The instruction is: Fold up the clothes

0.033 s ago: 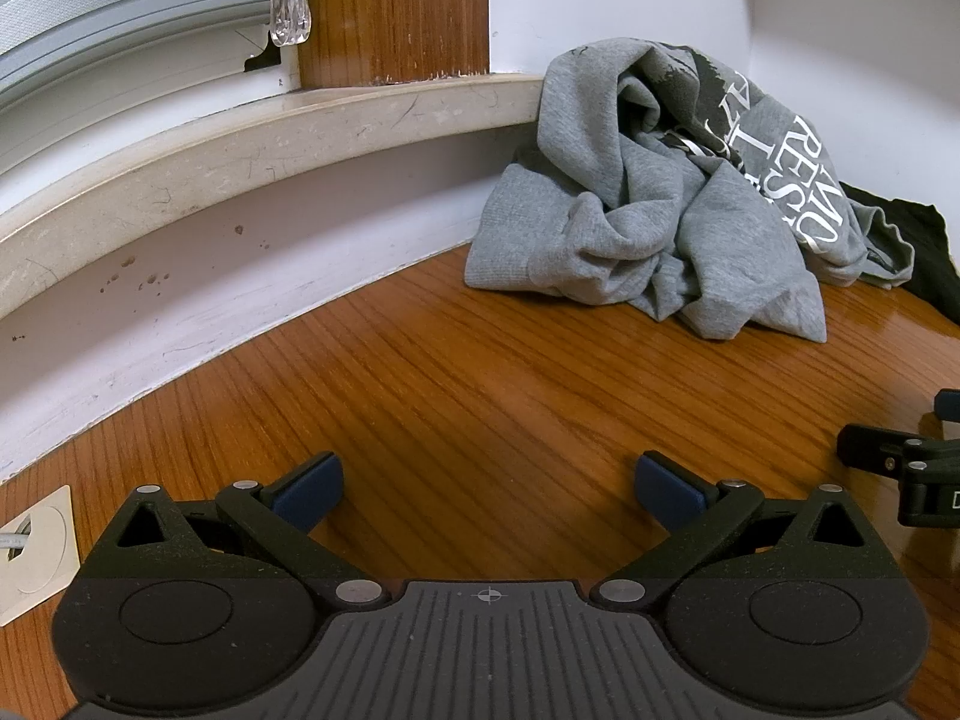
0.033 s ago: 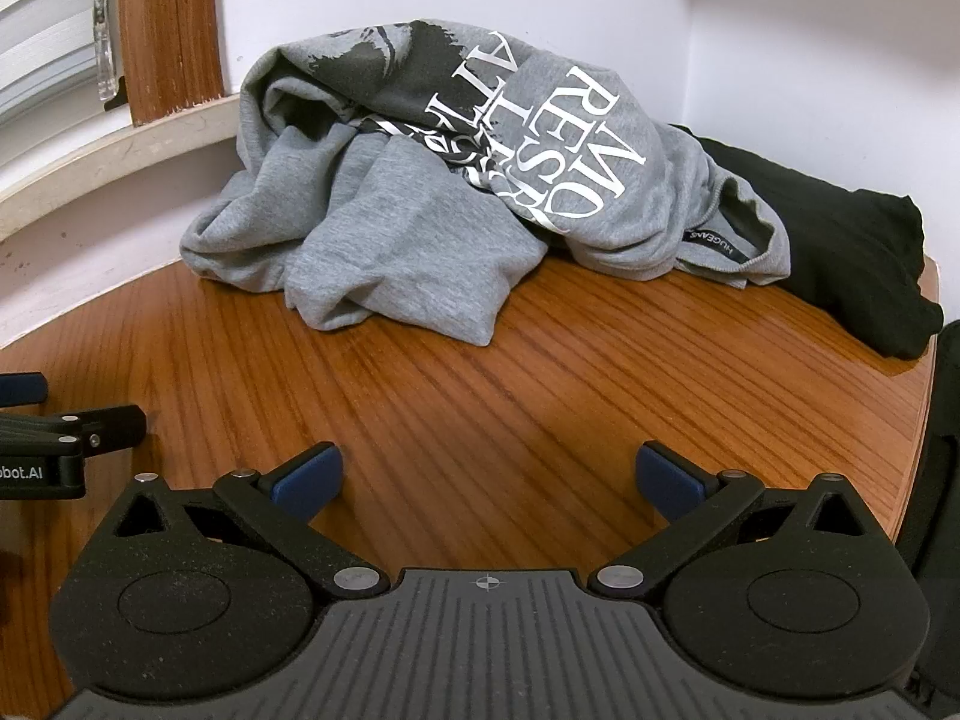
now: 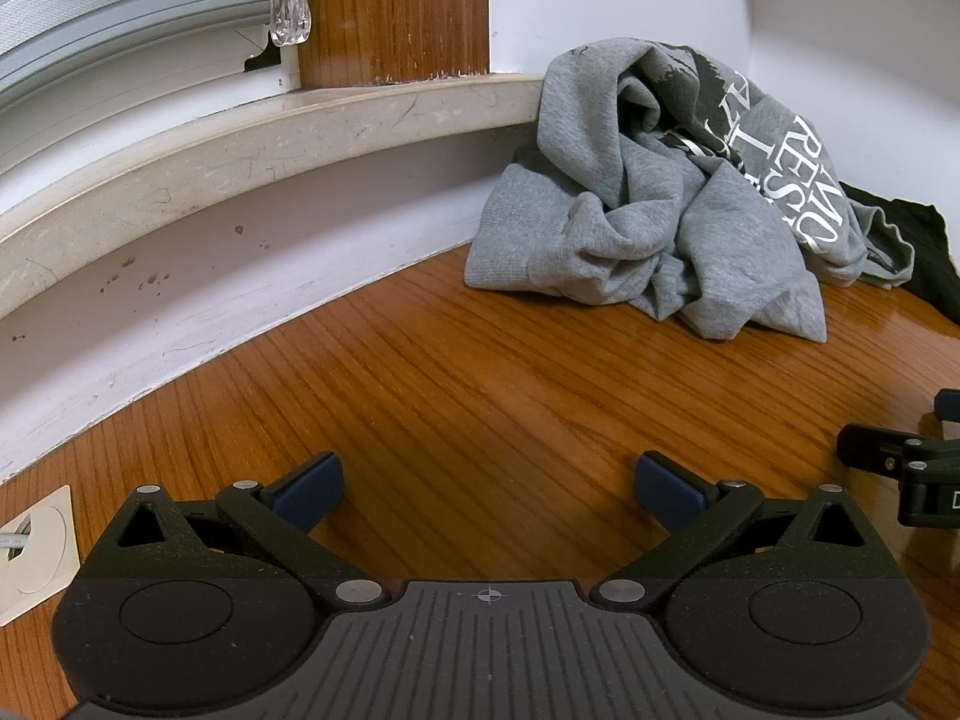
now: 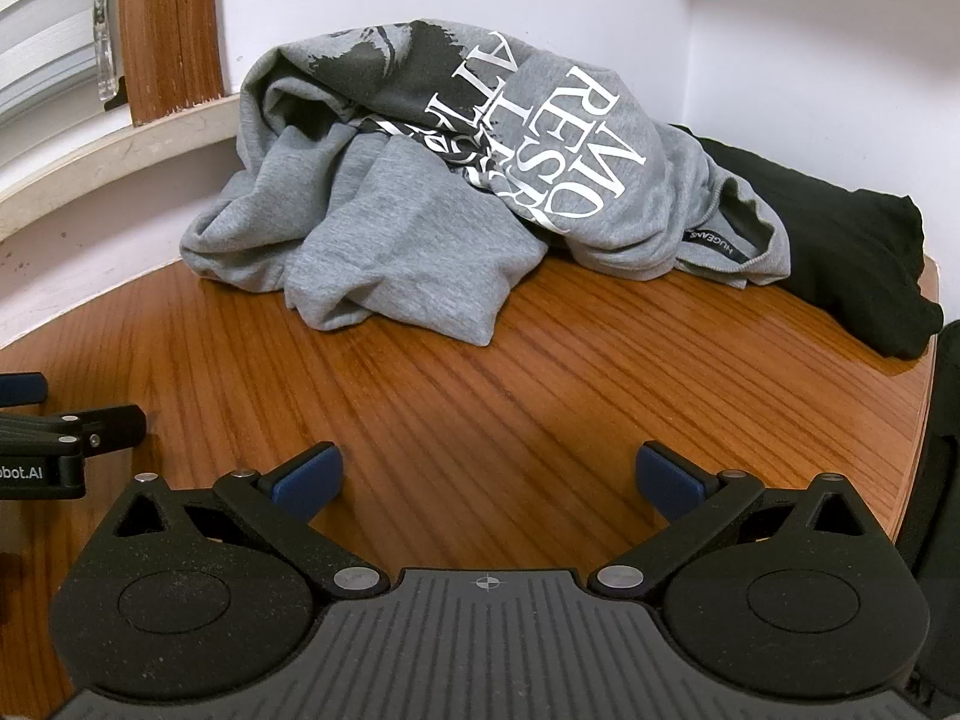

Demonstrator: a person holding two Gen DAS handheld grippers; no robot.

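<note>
A crumpled grey sweatshirt (image 3: 660, 228) (image 4: 420, 228) with white lettering lies heaped in the far corner of the wooden table (image 3: 480, 372). A black garment (image 4: 840, 252) (image 3: 924, 252) lies behind and to the right of it, partly under the grey one. My left gripper (image 3: 489, 486) hovers over bare wood well short of the heap, open, with nothing between its blue pads. My right gripper (image 4: 489, 480) is open and empty too, level with the left and just to its right. A black finger (image 3: 870, 453) of the right gripper shows at the left wrist view's right edge.
A pale stone window sill (image 3: 240, 144) and white wall run along the table's left and back. A white socket plate (image 3: 36, 552) is set in the table at near left. The table's edge (image 4: 924, 390) curves down the right, with something dark (image 4: 945, 480) beyond it.
</note>
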